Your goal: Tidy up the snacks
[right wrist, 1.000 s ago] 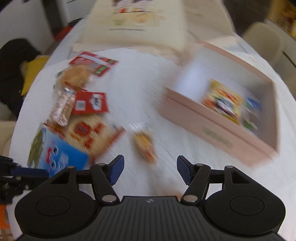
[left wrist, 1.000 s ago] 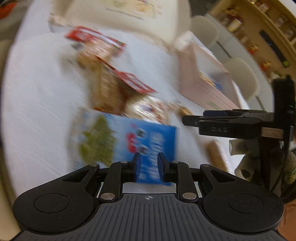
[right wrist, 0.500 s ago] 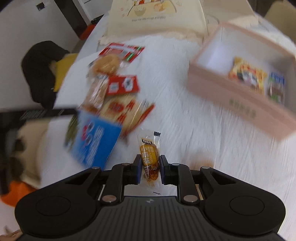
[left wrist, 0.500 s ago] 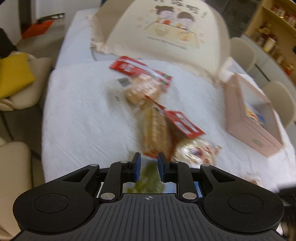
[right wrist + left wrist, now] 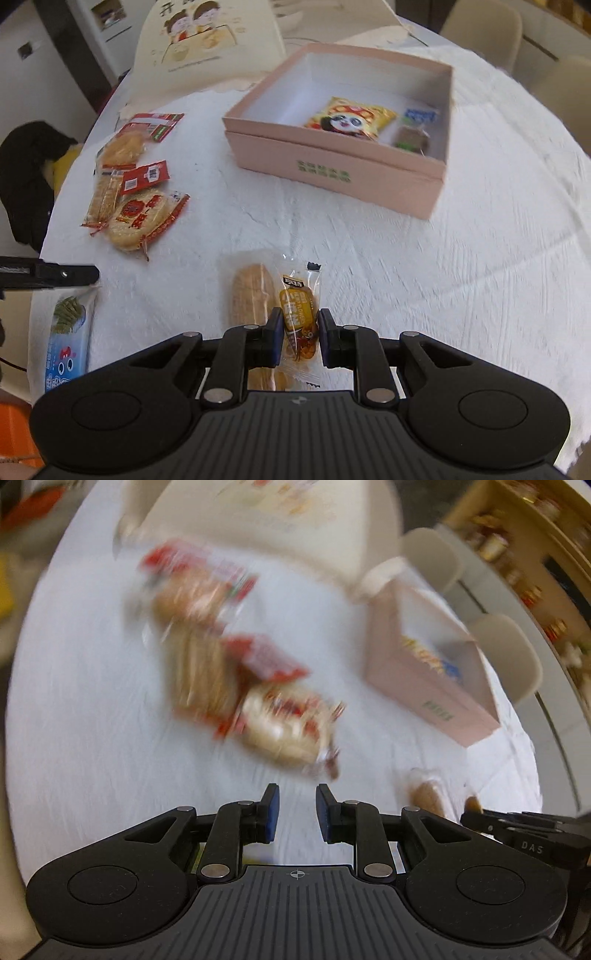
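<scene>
My right gripper is matt black plastic with ribbed housing, bright metal pins and blue rubbery-looking pads, and between them sits a small snack packet in glossy, crinkled clear-and-orange film. The bench wears a rough, wrinkled white cloth. At twelve o'clock the pink box looks like smooth matt cardboard, while the rice crackers at ten o'clock lie in shiny clear wrappers.
</scene>
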`<state>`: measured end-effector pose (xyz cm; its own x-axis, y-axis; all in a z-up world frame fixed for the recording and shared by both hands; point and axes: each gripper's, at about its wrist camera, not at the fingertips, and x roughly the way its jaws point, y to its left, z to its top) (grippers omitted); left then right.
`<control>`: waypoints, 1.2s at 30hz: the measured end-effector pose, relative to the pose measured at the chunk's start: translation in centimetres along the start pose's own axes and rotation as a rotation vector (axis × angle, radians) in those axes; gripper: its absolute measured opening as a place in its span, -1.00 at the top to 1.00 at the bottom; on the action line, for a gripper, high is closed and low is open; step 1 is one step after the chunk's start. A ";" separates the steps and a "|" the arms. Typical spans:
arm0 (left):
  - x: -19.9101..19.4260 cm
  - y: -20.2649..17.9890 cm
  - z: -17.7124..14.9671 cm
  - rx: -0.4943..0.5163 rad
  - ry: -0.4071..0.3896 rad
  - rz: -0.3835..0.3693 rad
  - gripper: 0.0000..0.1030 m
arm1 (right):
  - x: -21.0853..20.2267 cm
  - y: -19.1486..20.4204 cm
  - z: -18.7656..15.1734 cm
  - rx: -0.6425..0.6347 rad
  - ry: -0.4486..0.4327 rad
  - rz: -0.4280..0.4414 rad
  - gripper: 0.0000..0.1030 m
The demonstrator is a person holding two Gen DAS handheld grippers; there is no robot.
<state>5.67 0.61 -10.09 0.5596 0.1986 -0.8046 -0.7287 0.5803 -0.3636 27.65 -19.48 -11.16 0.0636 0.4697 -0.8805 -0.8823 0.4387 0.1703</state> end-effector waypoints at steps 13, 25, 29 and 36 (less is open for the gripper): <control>3.3 0.7 6.4 0.057 0.006 0.053 0.47 | 1.0 0.5 -0.4 0.040 -0.010 0.077 0.61; 7.8 1.3 7.2 0.096 0.134 -0.022 0.38 | -1.2 5.1 -0.5 -0.061 -0.053 0.029 -0.14; 5.9 1.0 4.2 0.143 0.166 -0.079 0.35 | -2.4 4.1 -1.7 -0.034 -0.005 0.006 -0.15; 2.8 1.0 1.1 0.143 0.185 -0.095 0.30 | -0.9 6.0 -3.3 -0.144 0.082 0.005 -0.27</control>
<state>6.93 2.62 -12.14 0.5317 -0.0026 -0.8470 -0.6053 0.6982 -0.3821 20.72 -19.83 -10.83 0.0266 0.4051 -0.9139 -0.9408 0.3193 0.1141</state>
